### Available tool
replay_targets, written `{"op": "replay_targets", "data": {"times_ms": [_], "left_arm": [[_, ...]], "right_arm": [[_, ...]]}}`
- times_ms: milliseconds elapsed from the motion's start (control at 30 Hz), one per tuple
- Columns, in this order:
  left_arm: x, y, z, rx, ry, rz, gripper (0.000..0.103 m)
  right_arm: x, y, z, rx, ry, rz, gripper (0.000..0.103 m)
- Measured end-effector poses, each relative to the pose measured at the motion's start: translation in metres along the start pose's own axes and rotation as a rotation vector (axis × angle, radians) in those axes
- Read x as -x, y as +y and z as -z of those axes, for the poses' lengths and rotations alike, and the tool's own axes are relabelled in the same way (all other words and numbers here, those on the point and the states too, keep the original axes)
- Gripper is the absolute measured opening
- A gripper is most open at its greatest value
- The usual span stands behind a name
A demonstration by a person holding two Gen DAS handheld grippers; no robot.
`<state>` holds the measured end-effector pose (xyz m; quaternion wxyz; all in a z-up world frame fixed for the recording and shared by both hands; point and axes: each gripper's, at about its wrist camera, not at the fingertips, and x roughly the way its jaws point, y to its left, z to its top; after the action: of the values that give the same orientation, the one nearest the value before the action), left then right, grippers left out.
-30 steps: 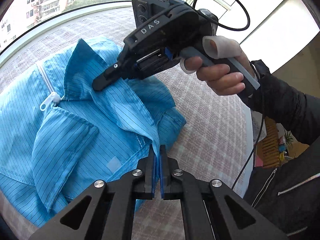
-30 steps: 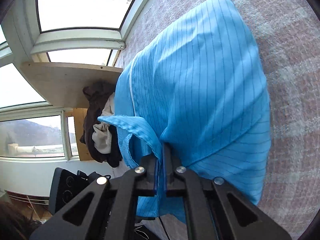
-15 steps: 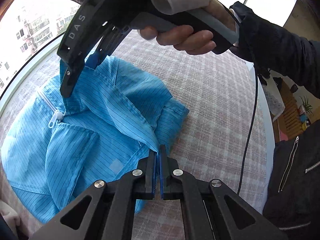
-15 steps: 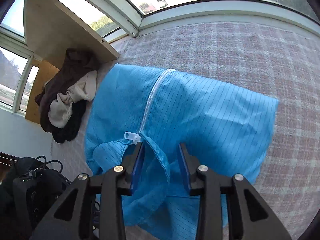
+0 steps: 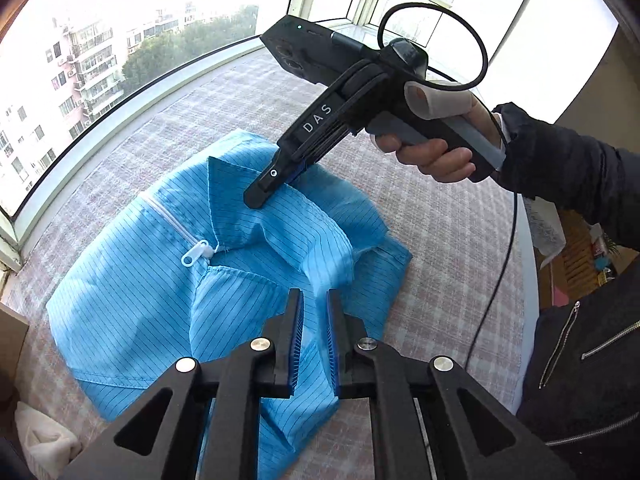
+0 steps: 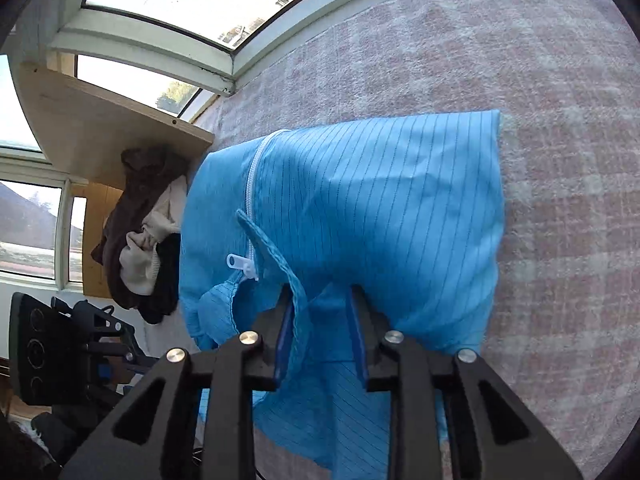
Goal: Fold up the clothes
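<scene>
A light-blue pinstriped jacket (image 5: 132,300) with a white zipper (image 5: 194,254) lies folded on the plaid tablecloth (image 5: 440,240). My left gripper (image 5: 313,300) hovers just above its near right fold. Its jaws are opening, and loose blue cloth shows in the gap, clear of the pads. A hand holds my right gripper (image 5: 262,196) over the collar (image 5: 240,200) at the far side. In the right wrist view the right gripper (image 6: 320,304) stands open, with the collar flap (image 6: 280,256) loose between its fingers and the jacket (image 6: 380,200) spread beneath.
A heap of brown and cream clothes (image 6: 140,240) lies left of the jacket under a wooden board (image 6: 100,128). The window sill (image 5: 160,84) runs along the table's far edge. A black cable (image 5: 500,280) hangs by the person's dark sleeve (image 5: 580,176). Cream cloth (image 5: 44,440) lies at the near left.
The right gripper let go of the collar and opened, then lifted. The left gripper rose and its jaws parted, freeing the fold. The jacket has settled flatter on the table.
</scene>
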<state>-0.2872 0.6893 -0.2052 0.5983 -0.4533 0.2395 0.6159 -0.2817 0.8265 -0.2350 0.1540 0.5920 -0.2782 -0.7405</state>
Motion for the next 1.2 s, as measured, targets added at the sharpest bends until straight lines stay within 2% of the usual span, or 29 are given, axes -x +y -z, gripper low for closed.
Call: {"op": "replay_targets", "data": {"times_ms": [100, 167, 200, 300, 400, 467, 533, 600, 633, 733, 767, 867, 933, 1000, 1067, 1167, 1200], "left_arm": [[-0.007, -0.020, 0.009, -0.077, 0.068, 0.015, 0.017], [-0.015, -0.032, 0.016, -0.122, 0.109, 0.015, 0.017], [-0.017, -0.033, 0.016, -0.123, 0.107, 0.017, 0.017], [-0.014, -0.025, 0.006, -0.111, 0.081, 0.025, 0.017], [-0.010, 0.004, -0.016, -0.095, 0.071, -0.023, 0.018], [-0.009, 0.025, -0.032, -0.078, 0.065, -0.046, 0.016], [-0.013, 0.040, -0.052, -0.061, 0.062, -0.007, 0.016], [-0.030, 0.044, -0.070, -0.091, 0.093, -0.001, 0.016], [-0.040, 0.044, -0.078, -0.122, 0.124, -0.025, 0.017], [-0.076, 0.045, -0.092, -0.197, 0.212, -0.096, 0.017], [-0.085, 0.049, -0.095, -0.191, 0.237, -0.092, 0.017], [-0.095, 0.059, -0.098, -0.174, 0.260, -0.067, 0.018], [-0.098, 0.064, -0.097, -0.155, 0.274, -0.032, 0.019], [-0.098, 0.068, -0.095, -0.133, 0.280, -0.006, 0.019], [-0.098, 0.074, -0.094, -0.102, 0.282, 0.021, 0.019], [-0.099, 0.081, -0.092, -0.072, 0.291, 0.044, 0.019], [-0.100, 0.083, -0.090, -0.064, 0.292, 0.052, 0.019]], "right_arm": [[0.021, 0.009, 0.015, 0.042, -0.045, 0.074, 0.034], [0.034, 0.011, 0.027, 0.061, -0.077, 0.129, 0.034], [0.037, 0.016, 0.036, 0.068, -0.086, 0.129, 0.034], [0.044, 0.036, 0.067, 0.106, -0.125, 0.091, 0.034], [0.041, 0.055, 0.091, 0.167, -0.138, 0.074, 0.034], [0.024, 0.062, 0.097, 0.201, -0.123, 0.147, 0.034], [0.010, 0.059, 0.100, 0.193, -0.101, 0.211, 0.034], [0.002, 0.055, 0.101, 0.169, -0.087, 0.220, 0.034], [-0.001, 0.055, 0.102, 0.161, -0.080, 0.229, 0.034], [0.000, 0.064, 0.105, 0.213, -0.090, 0.342, 0.034], [0.003, 0.066, 0.106, 0.220, -0.097, 0.373, 0.034], [0.025, 0.073, 0.110, 0.207, -0.171, 0.381, 0.034], [0.031, 0.084, 0.108, 0.236, -0.161, 0.336, 0.034], [0.023, 0.089, 0.099, 0.228, -0.105, 0.315, 0.034], [0.010, 0.093, 0.091, 0.225, -0.068, 0.399, 0.034], [-0.004, 0.097, 0.082, 0.175, -0.037, 0.431, 0.035], [-0.010, 0.103, 0.081, 0.194, -0.032, 0.476, 0.034]]}}
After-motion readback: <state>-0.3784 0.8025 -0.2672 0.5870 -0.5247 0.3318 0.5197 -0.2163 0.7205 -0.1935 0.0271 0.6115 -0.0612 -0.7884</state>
